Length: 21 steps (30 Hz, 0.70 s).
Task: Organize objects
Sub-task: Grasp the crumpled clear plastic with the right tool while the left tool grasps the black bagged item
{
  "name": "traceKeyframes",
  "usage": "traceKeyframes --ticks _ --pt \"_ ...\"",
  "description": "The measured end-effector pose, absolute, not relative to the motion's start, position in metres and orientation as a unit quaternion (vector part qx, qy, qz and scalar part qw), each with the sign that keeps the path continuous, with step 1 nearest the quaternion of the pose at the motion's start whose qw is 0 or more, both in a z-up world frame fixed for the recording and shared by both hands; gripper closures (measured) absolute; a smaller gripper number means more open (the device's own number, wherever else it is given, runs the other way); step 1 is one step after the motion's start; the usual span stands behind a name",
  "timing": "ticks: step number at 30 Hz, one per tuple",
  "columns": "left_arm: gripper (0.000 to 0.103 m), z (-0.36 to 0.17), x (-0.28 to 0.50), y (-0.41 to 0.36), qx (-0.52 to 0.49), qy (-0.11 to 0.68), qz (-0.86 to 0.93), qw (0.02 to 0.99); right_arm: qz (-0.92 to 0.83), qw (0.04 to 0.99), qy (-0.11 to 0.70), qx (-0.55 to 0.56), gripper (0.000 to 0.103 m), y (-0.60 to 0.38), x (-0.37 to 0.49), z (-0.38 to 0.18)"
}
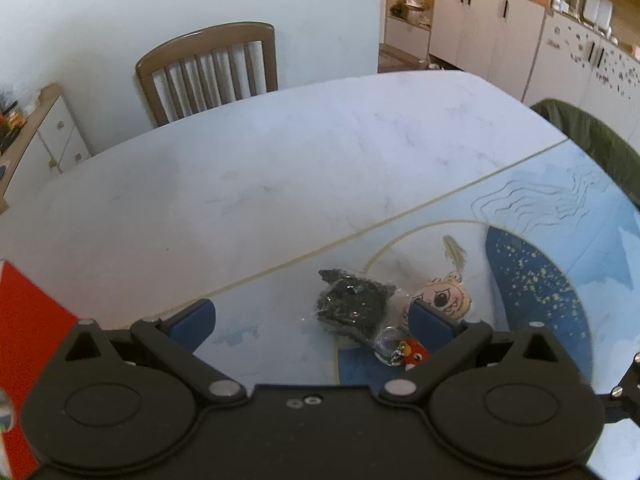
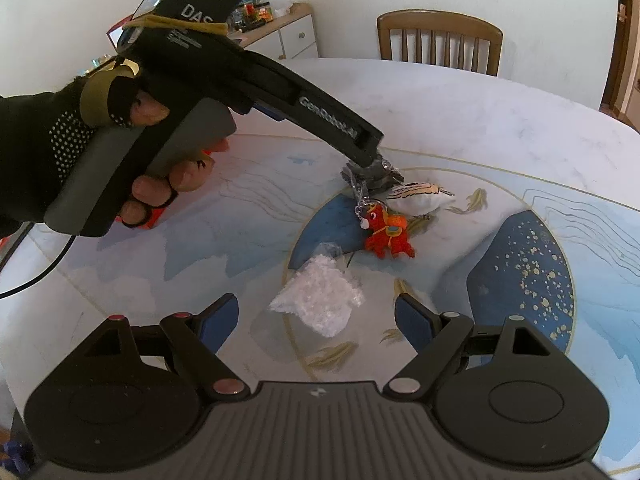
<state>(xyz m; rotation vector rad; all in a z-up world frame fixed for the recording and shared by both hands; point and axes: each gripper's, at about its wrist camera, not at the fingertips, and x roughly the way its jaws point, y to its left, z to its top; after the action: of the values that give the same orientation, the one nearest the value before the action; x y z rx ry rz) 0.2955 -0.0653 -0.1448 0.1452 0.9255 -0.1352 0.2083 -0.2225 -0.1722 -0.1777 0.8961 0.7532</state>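
Left gripper [image 1: 310, 320], jaws spread, low over black bagged bundle [image 1: 352, 306] on patterned mat [image 2: 520, 280], beside red plush keychain [image 2: 388, 234] and pale plush [image 2: 420, 198]; right gripper [image 2: 316, 320], jaws spread, above clear white bag [image 2: 320, 300]

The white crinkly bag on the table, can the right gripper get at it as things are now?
Probably yes. The white bag lies just ahead of the open right gripper, between its fingers' line, with nothing over it. The left gripper is busy farther off, at the black bag.
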Motion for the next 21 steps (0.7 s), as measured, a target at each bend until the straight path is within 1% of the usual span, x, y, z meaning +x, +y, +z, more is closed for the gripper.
traceKeyframes --ticks 13,18,21 --pt "0.001 -0.175 0.314 -0.071 0.099 0.454 -0.084 0.881 0.367 0.822 0.416 -0.131 0.017 -0.202 0.214 -0.19" --pt "0.003 -0.182 0.318 -0.068 0.089 0.459 -0.077 0.88 0.367 0.823 0.406 -0.151 0.018 -0.194 0.216 -0.197" --pt "0.007 -0.186 0.319 -0.069 0.087 0.462 -0.08 0.879 0.368 0.822 0.404 -0.163 0.018 -0.19 0.215 -0.203"
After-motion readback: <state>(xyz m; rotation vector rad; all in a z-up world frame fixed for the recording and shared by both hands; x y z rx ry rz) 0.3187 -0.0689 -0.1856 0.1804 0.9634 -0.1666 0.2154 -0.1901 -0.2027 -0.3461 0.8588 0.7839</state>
